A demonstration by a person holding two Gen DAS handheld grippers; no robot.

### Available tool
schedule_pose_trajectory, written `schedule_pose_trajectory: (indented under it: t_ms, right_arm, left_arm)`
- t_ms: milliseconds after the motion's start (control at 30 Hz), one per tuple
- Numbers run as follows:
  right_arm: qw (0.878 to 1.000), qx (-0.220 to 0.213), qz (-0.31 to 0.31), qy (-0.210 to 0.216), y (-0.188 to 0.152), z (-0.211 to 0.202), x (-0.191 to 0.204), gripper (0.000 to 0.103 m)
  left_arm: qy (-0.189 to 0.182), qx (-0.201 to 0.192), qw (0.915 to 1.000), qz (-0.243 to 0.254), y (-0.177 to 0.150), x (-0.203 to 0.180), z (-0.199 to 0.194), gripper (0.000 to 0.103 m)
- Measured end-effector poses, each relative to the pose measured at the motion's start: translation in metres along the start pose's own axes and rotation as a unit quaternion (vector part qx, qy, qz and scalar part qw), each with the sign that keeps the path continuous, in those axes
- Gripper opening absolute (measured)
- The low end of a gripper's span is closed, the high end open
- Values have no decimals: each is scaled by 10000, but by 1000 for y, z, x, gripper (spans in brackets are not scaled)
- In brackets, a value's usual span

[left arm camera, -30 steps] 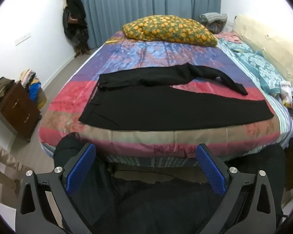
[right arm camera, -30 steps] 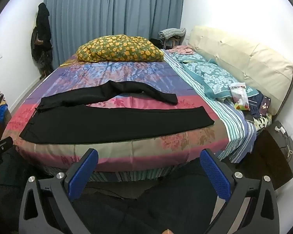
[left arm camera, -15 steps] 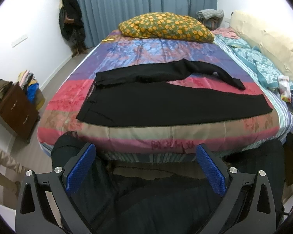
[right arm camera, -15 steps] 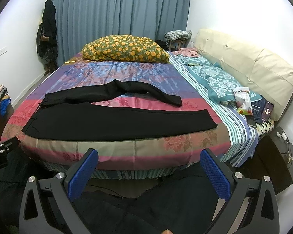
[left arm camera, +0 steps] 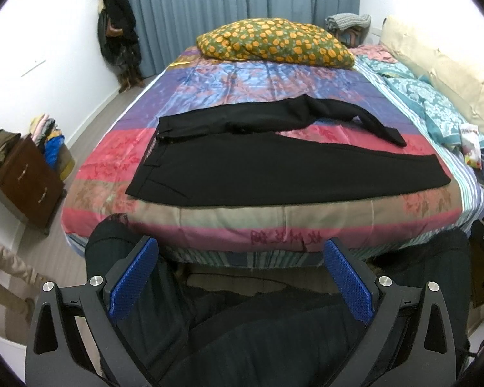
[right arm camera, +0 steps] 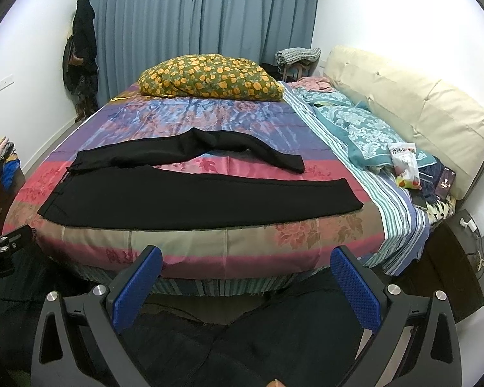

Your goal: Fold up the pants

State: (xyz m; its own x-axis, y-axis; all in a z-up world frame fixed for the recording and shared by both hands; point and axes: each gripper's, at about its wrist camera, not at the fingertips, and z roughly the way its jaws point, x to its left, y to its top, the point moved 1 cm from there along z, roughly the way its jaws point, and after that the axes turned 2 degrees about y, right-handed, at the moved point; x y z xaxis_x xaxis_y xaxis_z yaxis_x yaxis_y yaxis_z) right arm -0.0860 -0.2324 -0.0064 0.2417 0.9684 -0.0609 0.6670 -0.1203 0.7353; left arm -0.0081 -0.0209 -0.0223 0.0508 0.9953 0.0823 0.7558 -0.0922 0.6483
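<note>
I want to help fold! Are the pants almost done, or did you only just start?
Only just started. Done: the black pants are laid out on the bed, the near leg flat, the far leg bent and bunched. In hand: nothing; the left gripper and right gripper are both open, short of the bed's edge. Left: every fold. The legs aren't yet stacked.

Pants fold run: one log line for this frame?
stage: pre-grasp | pants: flat on bed, far leg bent | left tongs: open, empty | right tongs: open, empty
</note>
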Motion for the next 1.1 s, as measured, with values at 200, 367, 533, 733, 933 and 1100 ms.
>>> schedule_pose_trajectory:
  t_ms: [200,367,533,733,933,1100]
  right_arm:
    - [10000,16,-18,7,-1,1,2,103]
    - [10000,22,-22,6,-1,1,2,103]
    - [10000,15,-22,1,-1,1,3,103]
    - [10000,26,-45,18,-1,3,4,103]
    - [10000,18,-58,15,-1,3,4,103]
    - [10000,-11,-95,10,0,3,5,103]
  left_arm:
    - [1,9,10000,0,0,1,0,102]
    - [11,24,10000,20,-3,0,1,102]
    - [11,21,10000,17,-2,0,1,102]
    - [15,32,10000,22,-3,0,1,102]
    - [30,0,10000,30,-4,-1,1,102]
    - [48,-7,9999,94,-1,-2,1,102]
